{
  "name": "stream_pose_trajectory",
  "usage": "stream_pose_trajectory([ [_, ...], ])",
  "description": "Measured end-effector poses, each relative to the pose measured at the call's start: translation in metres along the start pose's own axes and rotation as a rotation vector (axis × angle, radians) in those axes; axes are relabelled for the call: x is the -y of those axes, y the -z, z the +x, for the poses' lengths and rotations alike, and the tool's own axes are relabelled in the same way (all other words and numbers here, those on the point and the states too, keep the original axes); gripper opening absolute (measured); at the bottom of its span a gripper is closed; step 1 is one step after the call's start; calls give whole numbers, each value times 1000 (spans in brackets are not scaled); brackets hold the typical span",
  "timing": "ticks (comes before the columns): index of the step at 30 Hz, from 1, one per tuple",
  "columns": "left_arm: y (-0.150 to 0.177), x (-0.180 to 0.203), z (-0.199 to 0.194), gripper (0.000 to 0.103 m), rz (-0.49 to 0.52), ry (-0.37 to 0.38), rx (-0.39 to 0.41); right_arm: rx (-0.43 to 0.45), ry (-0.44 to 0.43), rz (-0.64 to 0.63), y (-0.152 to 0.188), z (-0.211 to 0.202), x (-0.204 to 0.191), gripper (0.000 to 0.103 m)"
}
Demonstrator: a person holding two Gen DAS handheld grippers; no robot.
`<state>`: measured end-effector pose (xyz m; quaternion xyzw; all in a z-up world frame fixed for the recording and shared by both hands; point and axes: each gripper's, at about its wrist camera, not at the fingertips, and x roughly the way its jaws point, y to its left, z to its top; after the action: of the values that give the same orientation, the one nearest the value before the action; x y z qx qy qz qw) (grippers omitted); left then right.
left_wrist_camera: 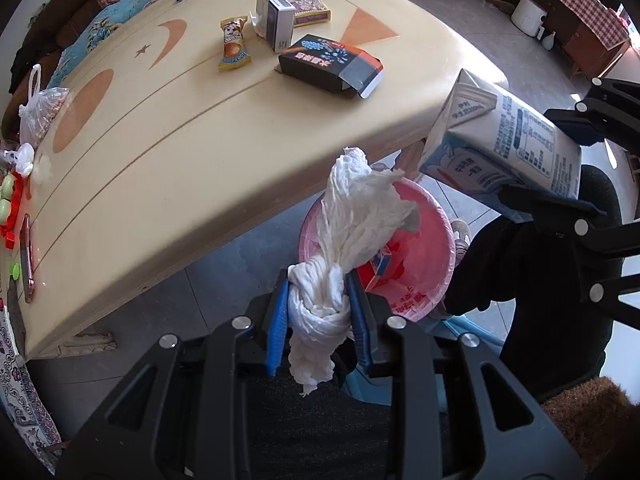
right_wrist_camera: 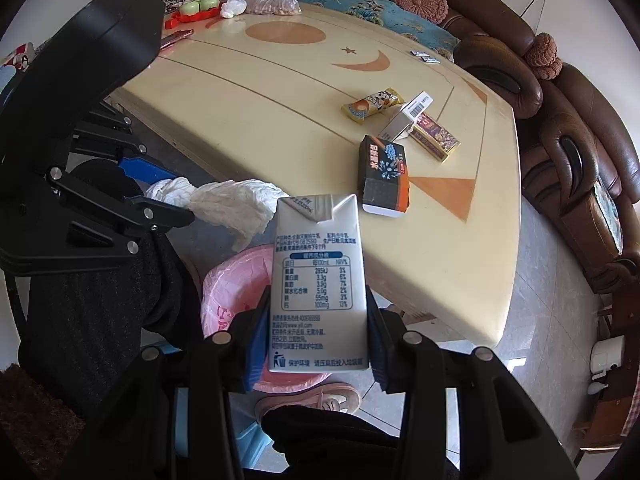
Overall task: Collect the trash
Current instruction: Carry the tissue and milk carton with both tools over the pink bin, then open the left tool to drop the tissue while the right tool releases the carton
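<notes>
Tissue [left_wrist_camera: 320, 300] clamped in left jaws; milk carton [right_wrist_camera: 318, 280] clamped in right jaws.

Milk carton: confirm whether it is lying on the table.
No, the milk carton is clamped between the right gripper's fingers, held off the table above the pink bin.

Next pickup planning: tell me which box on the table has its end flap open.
The black box with orange and blue print, nearest the table edge; its end flap hangs open. The white box stands upright.
</notes>
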<state>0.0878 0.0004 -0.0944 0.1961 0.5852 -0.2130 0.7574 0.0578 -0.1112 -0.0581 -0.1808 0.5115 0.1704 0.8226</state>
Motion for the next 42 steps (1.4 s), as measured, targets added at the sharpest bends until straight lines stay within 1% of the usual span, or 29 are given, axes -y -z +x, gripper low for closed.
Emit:
stream_pose_trajectory([
  [3,5,5,10,29,2,16,-15,-12,-8,24,10,6,0,41],
  [8,12,11,29,29,4,23,-41,-28,9,47,23,18,5,41],
  [10,15,15,40,29,5,15,-51,-33,17,50,28,25,5,41],
  [12,18,18,50,29,10,14,-60,-42,7,65,32,33,6,41],
  [18,28,29,84,29,-1,48,-103,-76,-14,98,46,64,3,41],
  [22,33,30,108,29,-26,73,-142,-96,-10,123,55,86,3,41],
  [25,36,26,127,29,-62,127,-180,-111,-26,169,61,102,7,41],
  [28,38,23,145,29,-96,150,-215,-121,-32,206,66,119,11,41],
  [31,35,19,164,29,-151,197,-248,-139,-61,257,69,138,16,41],
  [34,32,14,183,29,-211,203,-284,-155,-54,282,73,156,22,41],
  [36,30,10,196,29,-257,230,-310,-167,-55,299,76,167,25,41],
  [39,25,12,207,28,-281,236,-316,-188,-65,321,80,182,30,41],
  [42,23,16,219,28,-309,265,-327,-211,-76,336,84,196,31,41],
])
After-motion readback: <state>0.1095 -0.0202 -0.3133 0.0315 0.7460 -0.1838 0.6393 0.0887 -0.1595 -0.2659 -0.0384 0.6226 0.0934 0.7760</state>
